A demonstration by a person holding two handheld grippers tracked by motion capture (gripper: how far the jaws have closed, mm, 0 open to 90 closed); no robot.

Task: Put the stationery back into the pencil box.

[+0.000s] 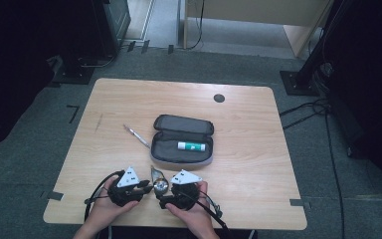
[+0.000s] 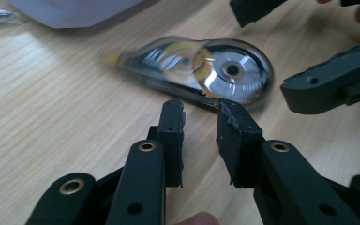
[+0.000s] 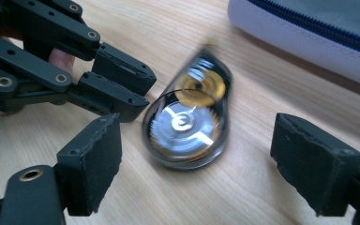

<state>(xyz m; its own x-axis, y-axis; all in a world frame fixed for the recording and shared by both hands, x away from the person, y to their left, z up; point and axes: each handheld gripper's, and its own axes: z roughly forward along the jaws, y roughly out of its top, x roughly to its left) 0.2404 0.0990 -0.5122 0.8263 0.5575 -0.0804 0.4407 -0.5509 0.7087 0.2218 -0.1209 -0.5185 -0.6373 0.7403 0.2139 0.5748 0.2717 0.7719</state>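
Observation:
A clear correction tape roller [image 1: 159,185] with silver and gold wheels lies flat on the wooden table [image 1: 129,99] near its front edge. My left gripper [image 1: 149,187] comes at it from the left. Its jaws stand only a narrow gap apart, tips [image 2: 200,119] at the roller's [image 2: 206,72] edge with nothing between them. My right gripper [image 1: 165,195] is open wide, and the roller [image 3: 187,122] lies between its pads [image 3: 197,159] without touching either. The left gripper [image 3: 133,89] shows beside the roller in the right gripper view.
An open grey pencil case [image 1: 183,124] lies behind the roller, with a white and green glue stick [image 1: 191,146] inside. A pen [image 1: 137,136] rests left of the case. A dark round hole [image 1: 219,98] sits at the table's far right. Cables trail off the front edge.

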